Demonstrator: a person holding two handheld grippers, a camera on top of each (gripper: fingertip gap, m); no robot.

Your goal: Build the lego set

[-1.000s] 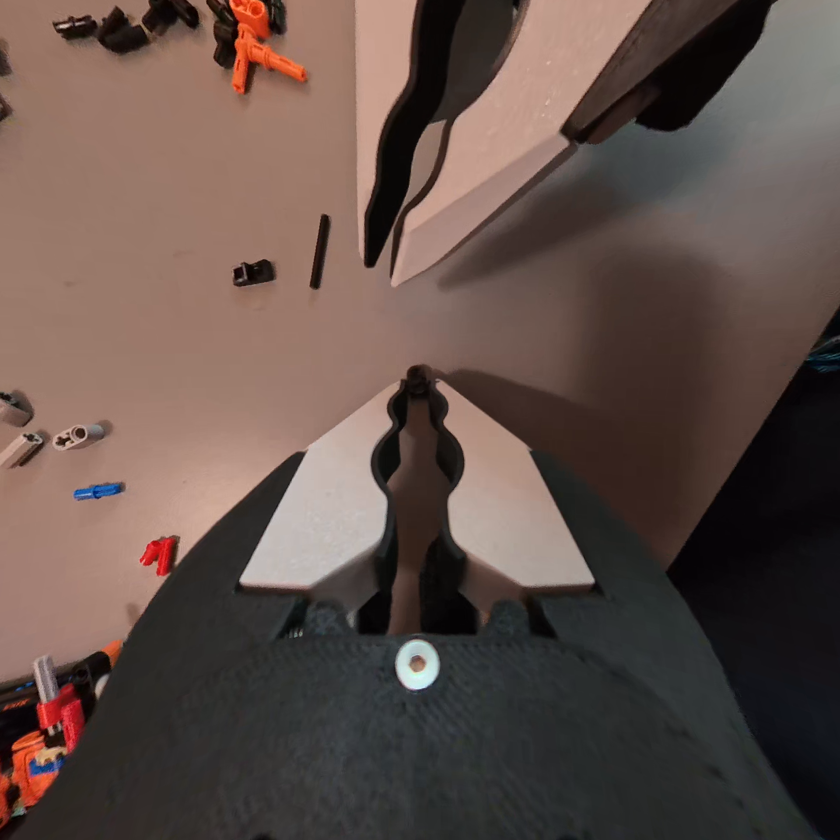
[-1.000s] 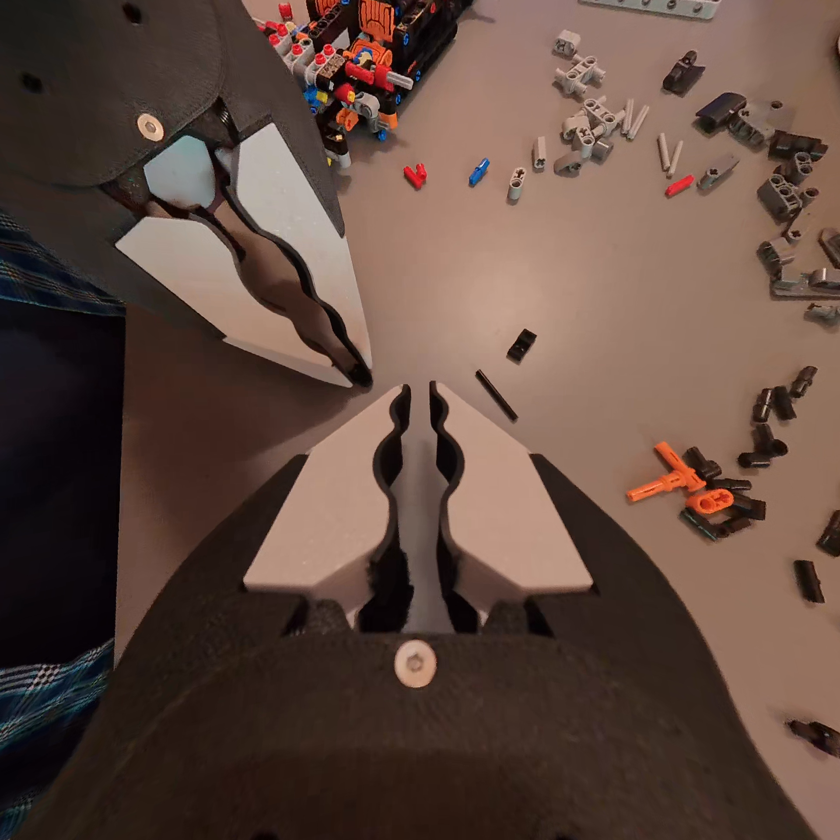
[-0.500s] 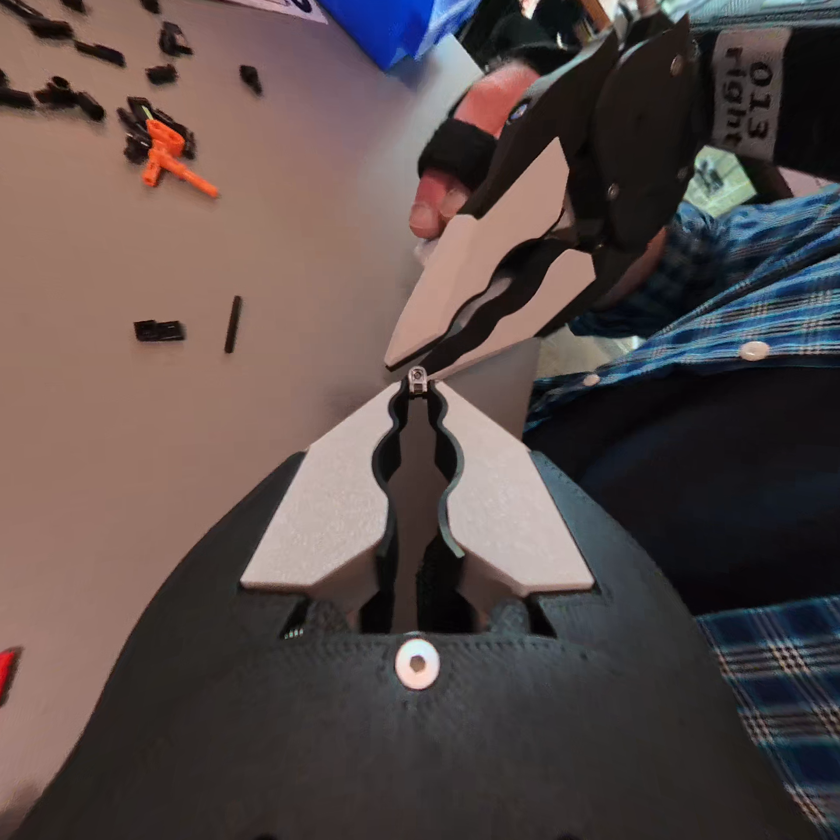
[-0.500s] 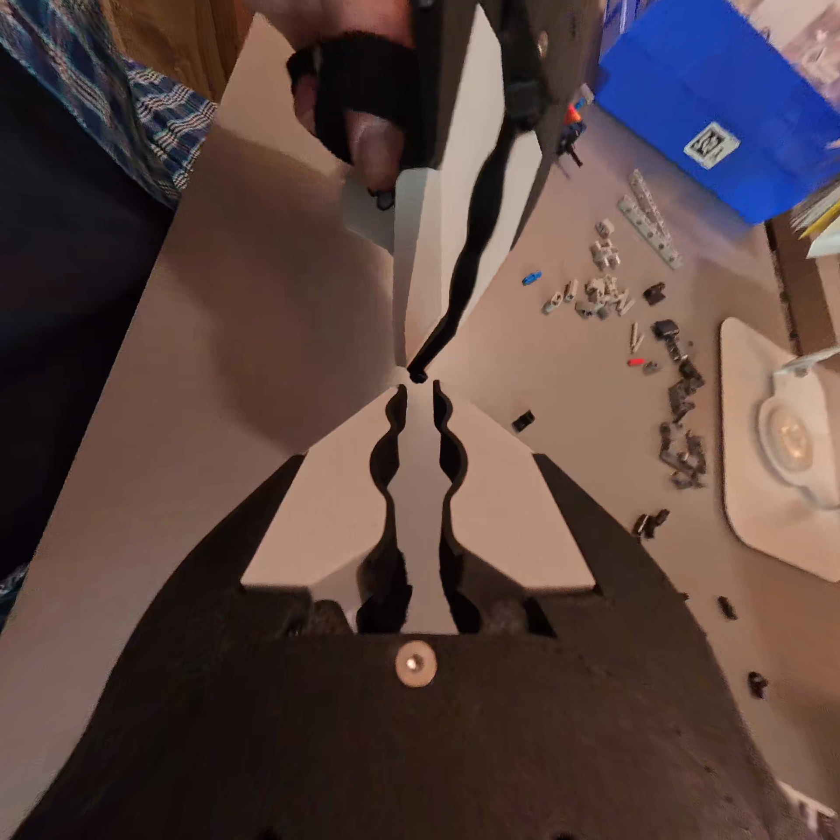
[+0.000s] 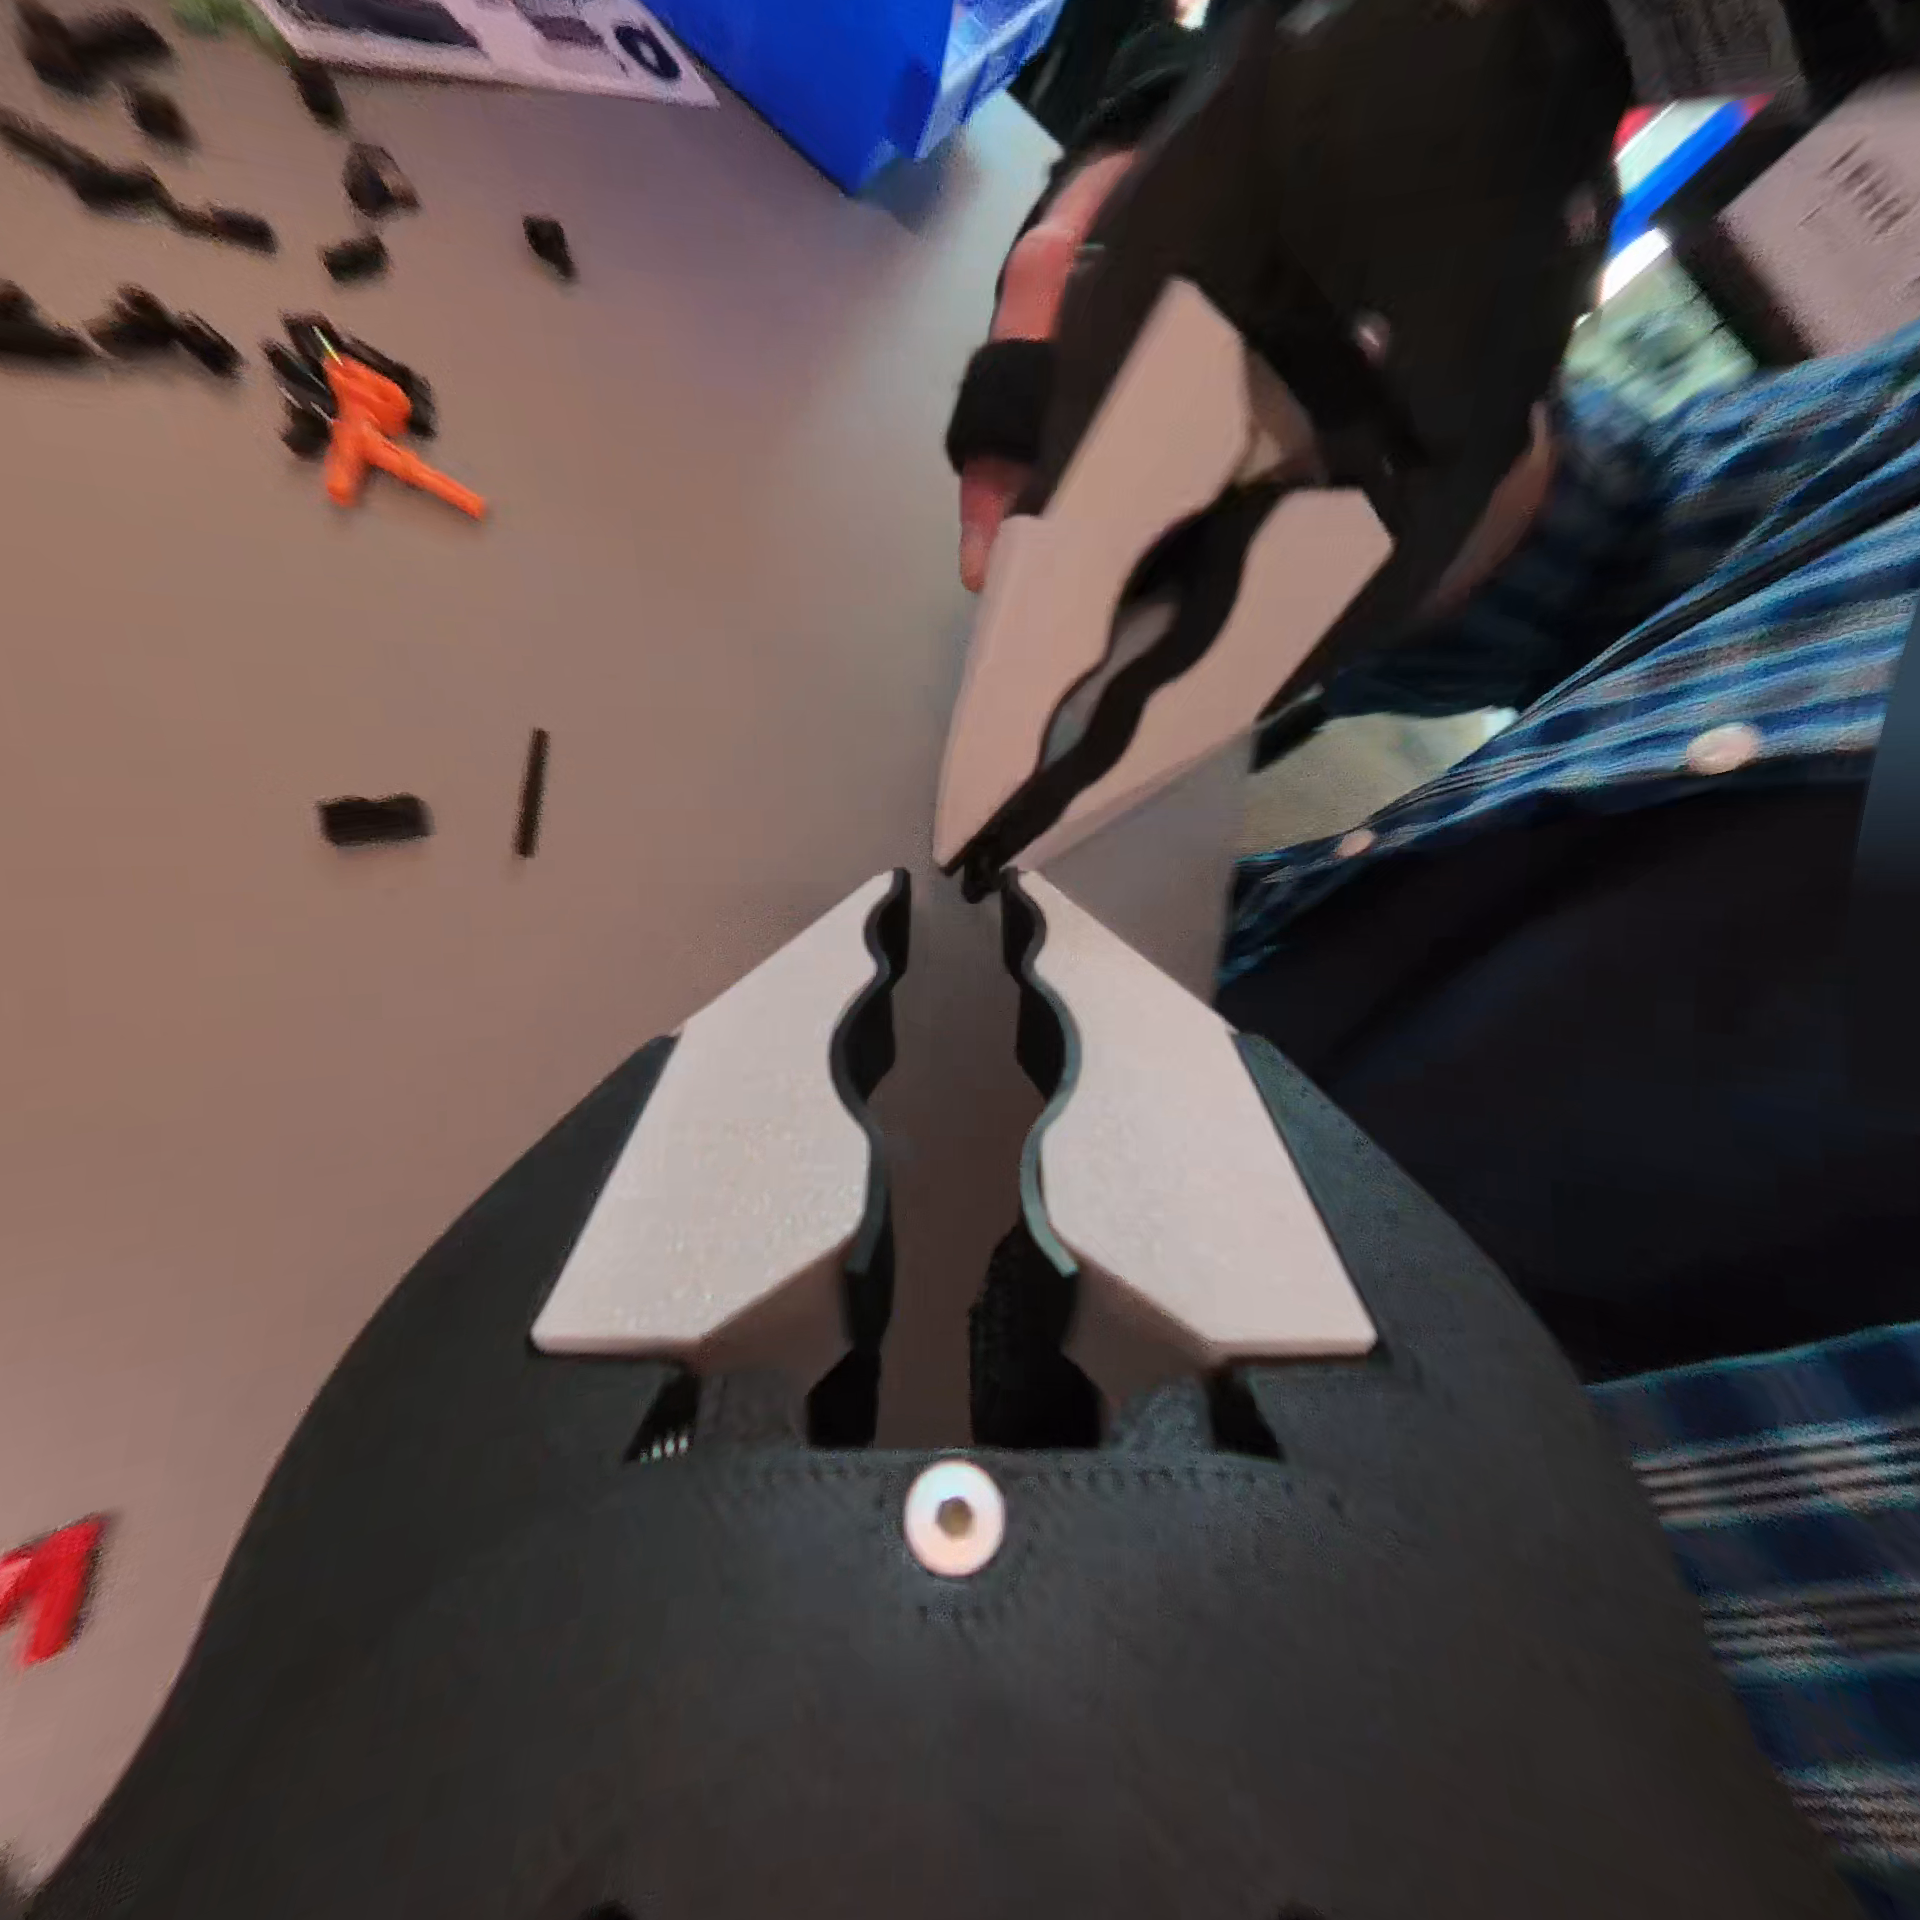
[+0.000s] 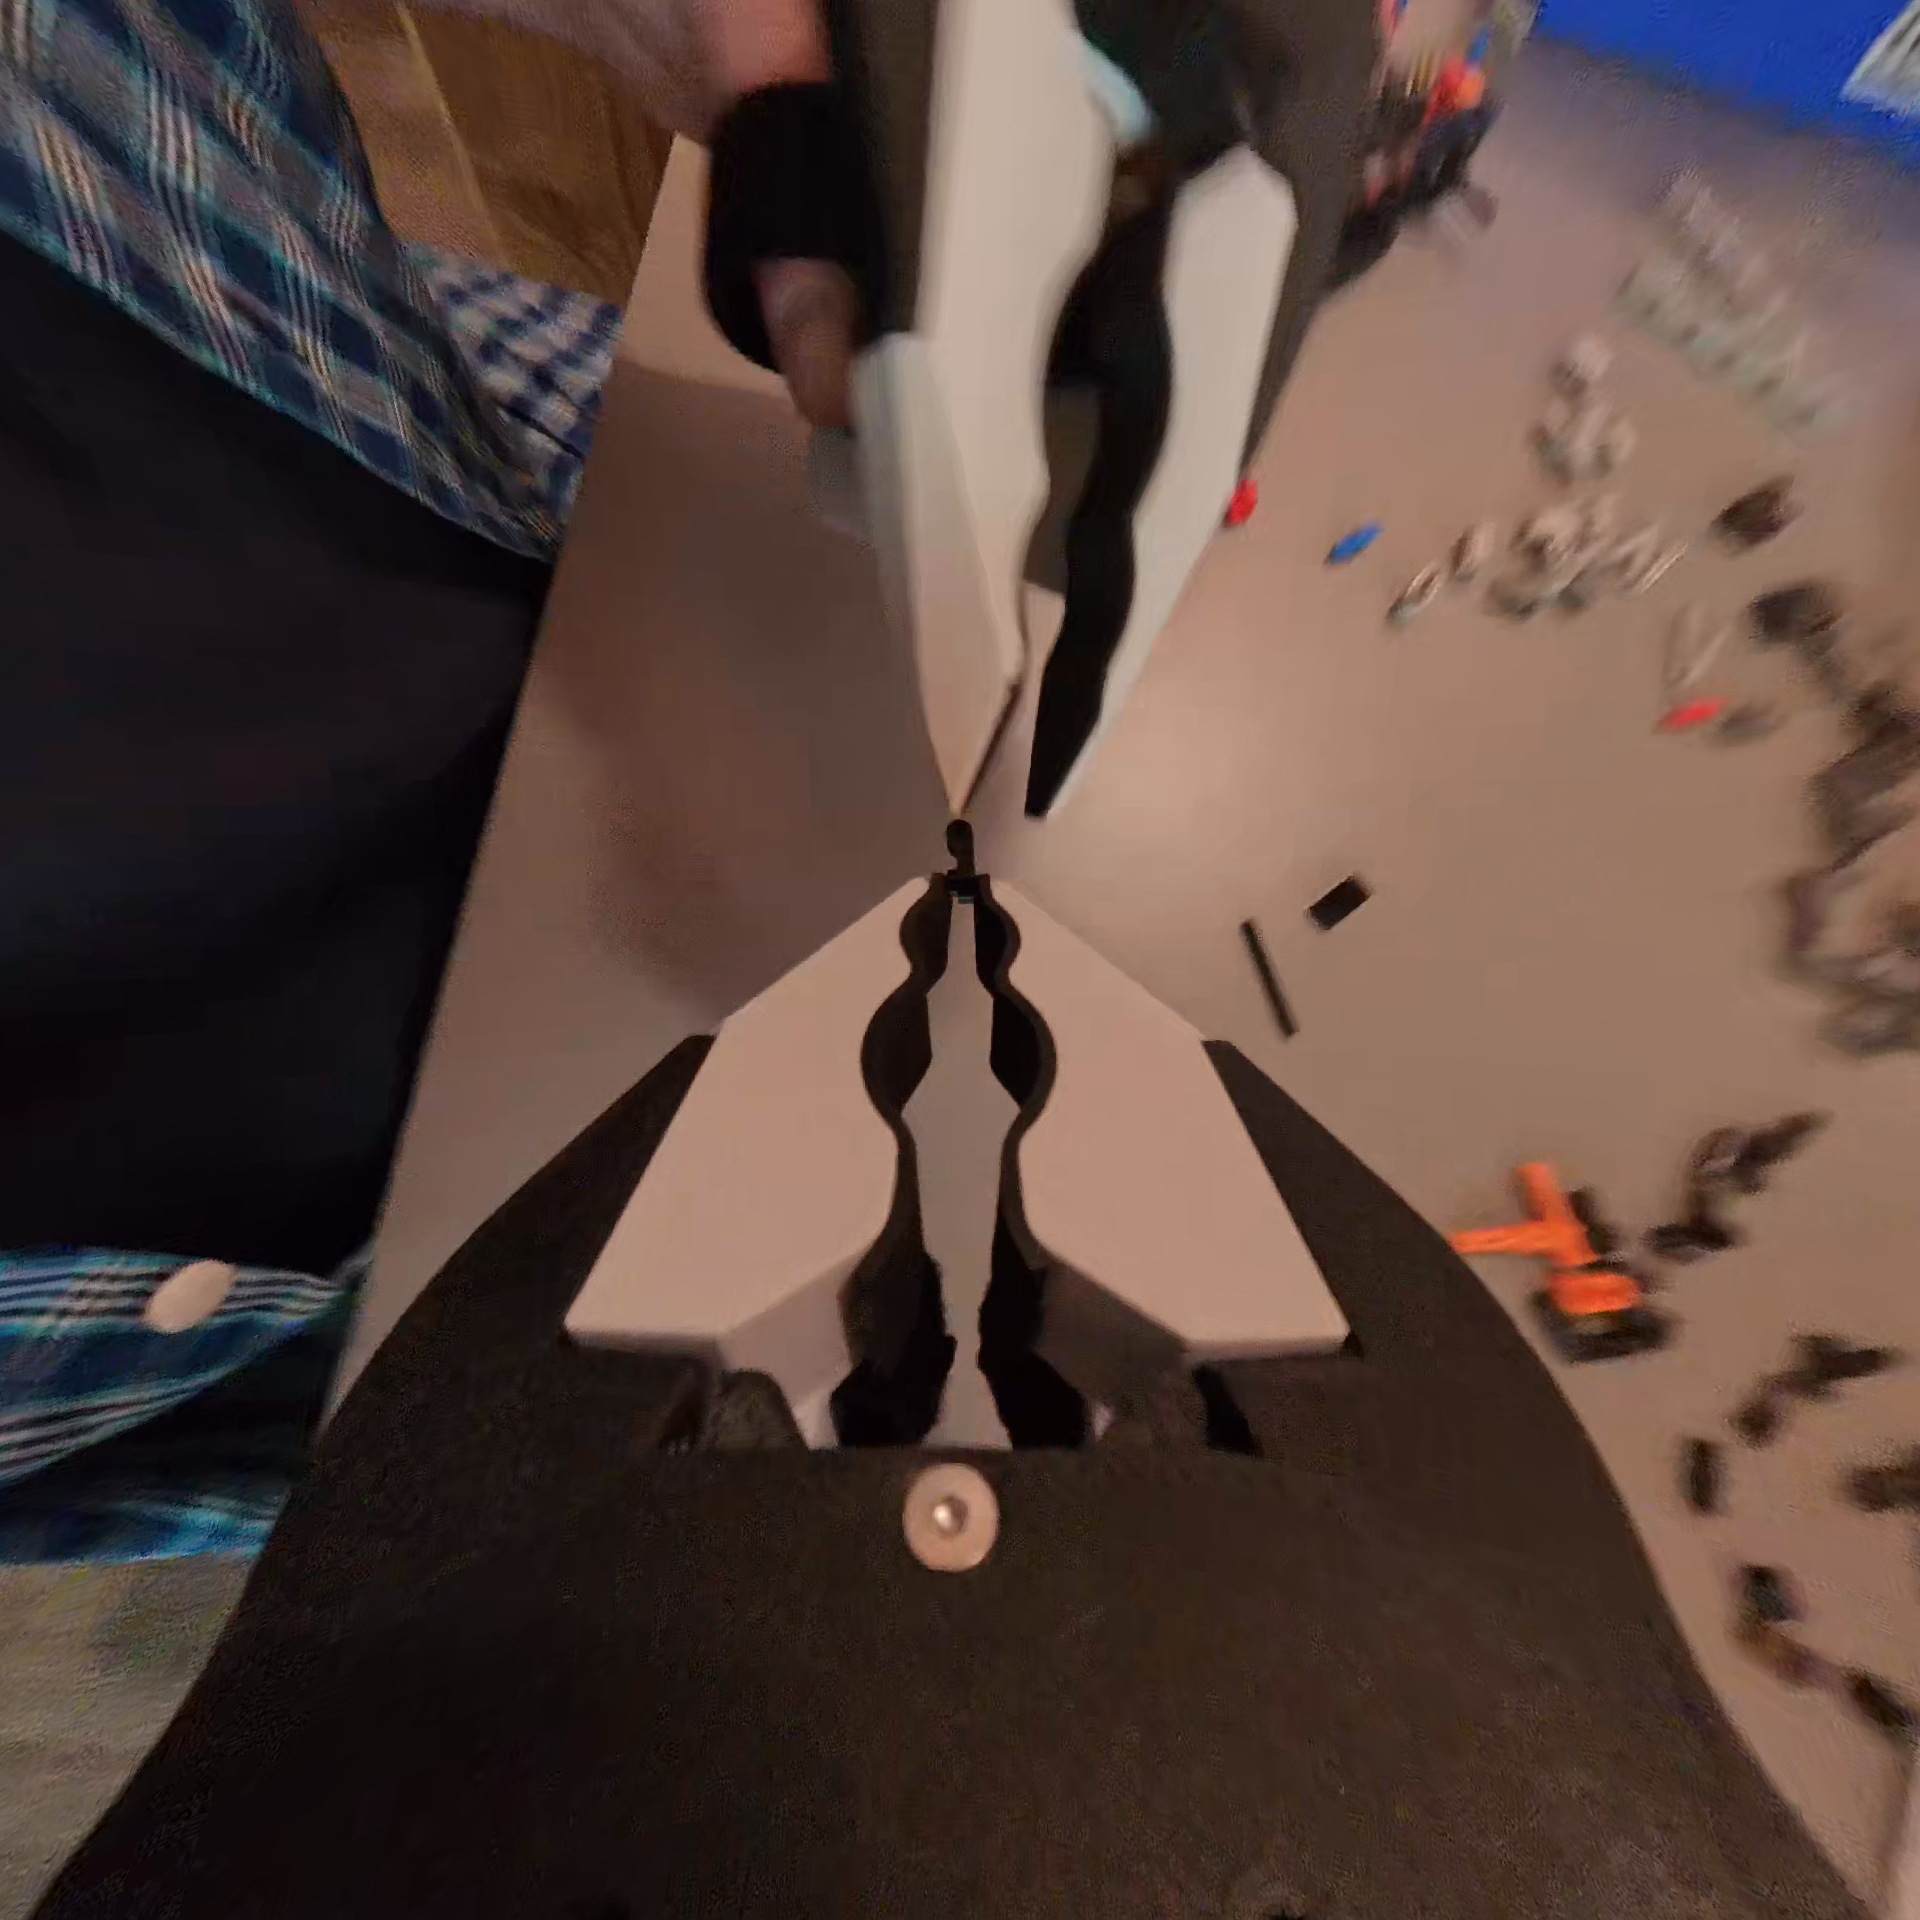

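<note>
Two grippers tip to tip above the worktop (image 5: 644,623): right gripper (image 6: 961,888) pinching a small black lego piece (image 6: 960,844), left gripper (image 5: 954,883) parted, apparently for a mid-air handover.

Black textured hand-held gripper (image 5: 954,883) — pale wedge fingers (image 5: 748,1143), silver screw (image 5: 953,1518), blue plaid sleeve (image 5: 1766,665)

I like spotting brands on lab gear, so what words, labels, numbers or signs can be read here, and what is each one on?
White sheet at the table's far edge: dark print, too blurred to read.
Blue box: a white label with a mark, too blurred to read.
Grey box in the background: dark marks, too blurred to read.
Small black piece in the right gripper: no writing visible.
</note>
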